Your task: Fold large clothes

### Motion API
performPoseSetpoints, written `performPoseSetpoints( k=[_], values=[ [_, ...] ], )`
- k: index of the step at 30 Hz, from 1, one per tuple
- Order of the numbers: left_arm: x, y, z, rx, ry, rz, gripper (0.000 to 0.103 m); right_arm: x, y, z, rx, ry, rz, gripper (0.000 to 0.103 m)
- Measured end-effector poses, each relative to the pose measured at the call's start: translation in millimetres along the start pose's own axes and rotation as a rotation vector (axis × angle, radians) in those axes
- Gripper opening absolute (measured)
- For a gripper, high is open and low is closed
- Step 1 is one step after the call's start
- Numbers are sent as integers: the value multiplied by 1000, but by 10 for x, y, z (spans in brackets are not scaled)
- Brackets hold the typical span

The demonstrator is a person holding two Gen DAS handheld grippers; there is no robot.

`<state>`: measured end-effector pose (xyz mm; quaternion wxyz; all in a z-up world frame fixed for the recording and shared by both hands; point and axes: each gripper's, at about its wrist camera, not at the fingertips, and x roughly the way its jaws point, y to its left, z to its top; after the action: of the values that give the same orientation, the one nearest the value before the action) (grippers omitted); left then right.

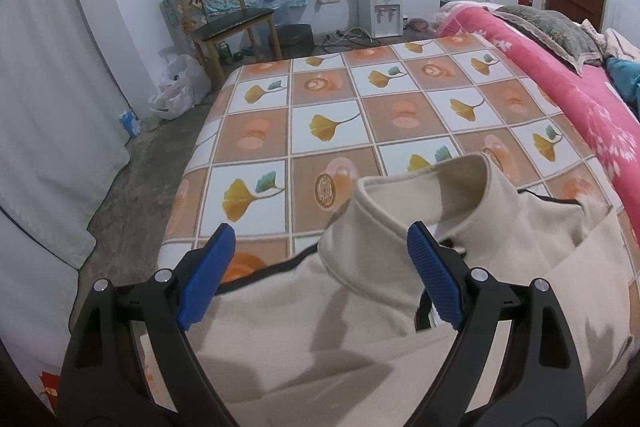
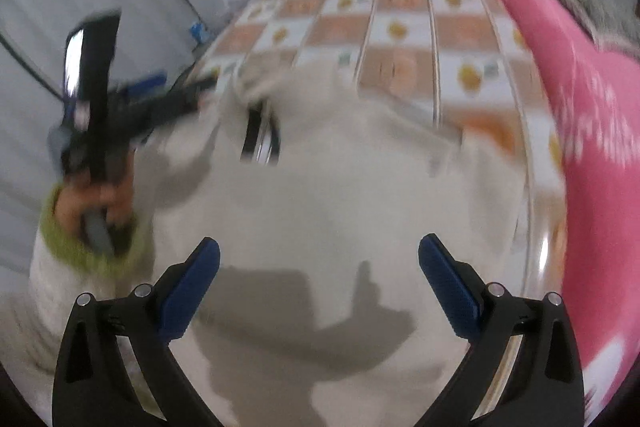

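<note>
A large cream garment (image 1: 380, 307) with a stand-up collar (image 1: 424, 195) and black trim lies on the patterned bed sheet (image 1: 328, 115). My left gripper (image 1: 320, 239) hovers open just above its collar end, nothing between its blue pads (image 1: 434, 269). In the blurred right wrist view the same cream garment (image 2: 340, 187) spreads below my right gripper (image 2: 320, 255), which is open and empty above the cloth. The left gripper (image 2: 172, 99) shows there at the left, held by a hand (image 2: 100, 203) in a green-cuffed sleeve.
A pink floral quilt (image 1: 568, 87) with a pillow (image 1: 548, 27) runs along the bed's right side. Beyond the bed stand a wooden chair (image 1: 224, 15), a water dispenser (image 1: 380, 7) and plastic bags (image 1: 176, 87). White curtain hangs at the left.
</note>
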<state>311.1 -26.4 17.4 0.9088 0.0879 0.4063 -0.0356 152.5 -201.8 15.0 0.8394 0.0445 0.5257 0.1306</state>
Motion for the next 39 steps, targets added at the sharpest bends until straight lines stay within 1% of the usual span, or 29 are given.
performPoseSetpoints(
  k=[1,3,6,8,13,16,18,20,21,22,23,24,25,26,27,28,29,31,32,34,36,37,39],
  values=[
    [28,-5,17,0,-1,0,84,32,-3,124,-9,-15,-8,97],
    [55,-6,35,-3,0,-3,84,155,-40,439,-13,-33,8,97],
    [103,-17,71,-6,-1,-8,84,378,-68,813,-10,-41,25,97],
    [131,-19,89,-6,-4,-9,84,564,-97,1039,2,-34,21,97],
    [165,-17,106,-12,-4,-11,84,927,-142,1345,60,17,97,96],
    [210,-36,123,-12,0,-15,84,1075,-140,1437,86,45,115,89],
    [239,-38,130,-15,4,-31,84,1195,-141,1518,97,64,121,82],
    [275,-33,165,-34,11,-93,84,1298,-136,1573,95,88,115,70],
    [298,-12,192,-53,11,-137,84,1341,-129,1595,91,98,105,67],
    [328,8,208,-68,14,-161,84,1389,-114,1612,80,109,87,59],
    [364,24,224,-80,20,-177,81,1418,-105,1620,71,118,74,52],
    [404,35,242,-86,25,-192,73,1441,-92,1621,62,127,63,48],
    [468,50,260,-96,43,-216,69,1451,-77,1614,53,135,57,39],
    [531,64,261,-110,66,-240,58,1446,-68,1603,44,138,56,30],
    [618,86,263,-129,102,-279,42,1426,-46,1582,29,139,56,25],
    [681,106,255,-142,128,-302,33,1398,-36,1562,21,136,56,20],
    [713,115,243,-147,143,-313,20,1356,-11,1539,6,129,52,18],
    [696,127,216,-153,144,-340,12,1262,41,1497,-33,109,35,15],
    [649,130,208,-146,134,-347,10,1194,73,1460,-55,98,32,14],
    [474,132,185,-128,102,-369,10,1066,123,1386,-91,79,31,13],
    [250,123,148,-86,65,-387,9,892,166,1258,-130,50,26,13],
    [76,104,99,-52,39,-386,9,814,183,1192,-147,39,26,13],
    [-130,87,27,-16,18,-399,9,652,224,1001,-196,16,14,13]
  ],
)
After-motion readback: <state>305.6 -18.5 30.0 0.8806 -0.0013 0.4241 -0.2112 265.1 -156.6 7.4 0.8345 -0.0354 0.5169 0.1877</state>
